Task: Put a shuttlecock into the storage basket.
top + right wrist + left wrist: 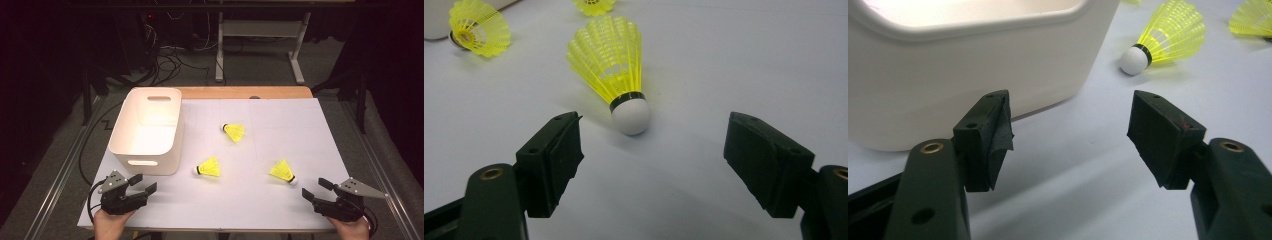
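Landmark for all positions: the white bin [145, 131], standing at the left part of the white worktop [280, 205].

Three yellow shuttlecocks lie on their sides on the worktop, all outside the bin. The near-centre shuttlecock [208, 167] lies just right of the bin's near corner, cork toward the bin. The far shuttlecock [234, 132] lies right of the bin's long wall, farther from the person. The right shuttlecock [283, 171] lies well to the right of the bin, cork toward the person's edge.

Left gripper [142, 183]: held in front of the bin's near wall, fingers [990, 132] released, nothing between them. In its own view the bin wall sits close ahead and the near-centre shuttlecock up and to the right.

Right gripper [316, 188]: near the person's edge, well right of the bin, fingers [551, 160] spread wide and empty. Its view centres the right shuttlecock's cork in the gap ahead.

Judgement: the bin is empty, so collection of shuttlecocks into it looks not yet started. The right gripper appears lined up on the cork end, probably because the cork is the firm part and the skirt would crush.

Writing: no brand, label or text readable on the bin, shuttlecocks or grippers.
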`<state>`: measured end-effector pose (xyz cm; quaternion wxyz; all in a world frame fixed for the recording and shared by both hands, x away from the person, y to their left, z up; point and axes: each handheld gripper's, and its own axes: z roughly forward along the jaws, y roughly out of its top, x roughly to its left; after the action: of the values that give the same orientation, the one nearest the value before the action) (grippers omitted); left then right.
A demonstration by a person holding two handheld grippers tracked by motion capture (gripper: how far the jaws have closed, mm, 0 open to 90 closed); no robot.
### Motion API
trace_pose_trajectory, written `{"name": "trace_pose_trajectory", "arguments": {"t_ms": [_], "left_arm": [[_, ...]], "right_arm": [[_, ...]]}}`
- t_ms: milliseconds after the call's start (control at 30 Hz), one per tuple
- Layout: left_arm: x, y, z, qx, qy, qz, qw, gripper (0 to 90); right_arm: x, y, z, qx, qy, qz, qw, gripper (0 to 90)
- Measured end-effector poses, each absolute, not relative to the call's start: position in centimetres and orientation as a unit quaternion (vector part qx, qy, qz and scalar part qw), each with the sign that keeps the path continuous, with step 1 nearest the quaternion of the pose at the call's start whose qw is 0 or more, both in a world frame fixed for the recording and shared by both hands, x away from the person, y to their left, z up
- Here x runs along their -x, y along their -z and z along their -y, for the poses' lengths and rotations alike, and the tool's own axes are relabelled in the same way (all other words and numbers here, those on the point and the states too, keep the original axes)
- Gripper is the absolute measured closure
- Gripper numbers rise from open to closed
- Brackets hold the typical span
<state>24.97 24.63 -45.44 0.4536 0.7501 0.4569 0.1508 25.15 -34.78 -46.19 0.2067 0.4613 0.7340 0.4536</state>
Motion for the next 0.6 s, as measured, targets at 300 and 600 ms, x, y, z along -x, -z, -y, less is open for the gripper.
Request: {"name": "trace_pose_trajectory", "arguments": {"t_ms": [300,600], "left_arm": [[-25.0,45.3,-23.8,-0.756,-0.148,-0.447,0.455,35.0],[-25.2,45.3,-23.0,-0.764,-0.144,-0.437,0.453,35.0]], "right_arm": [[-25.2,46.2,34.8,-0.458,-0.453,-0.735,0.210,23.5],[-25.2,46.2,34.8,-0.458,-0.453,-0.735,0.210,23.5]]}}
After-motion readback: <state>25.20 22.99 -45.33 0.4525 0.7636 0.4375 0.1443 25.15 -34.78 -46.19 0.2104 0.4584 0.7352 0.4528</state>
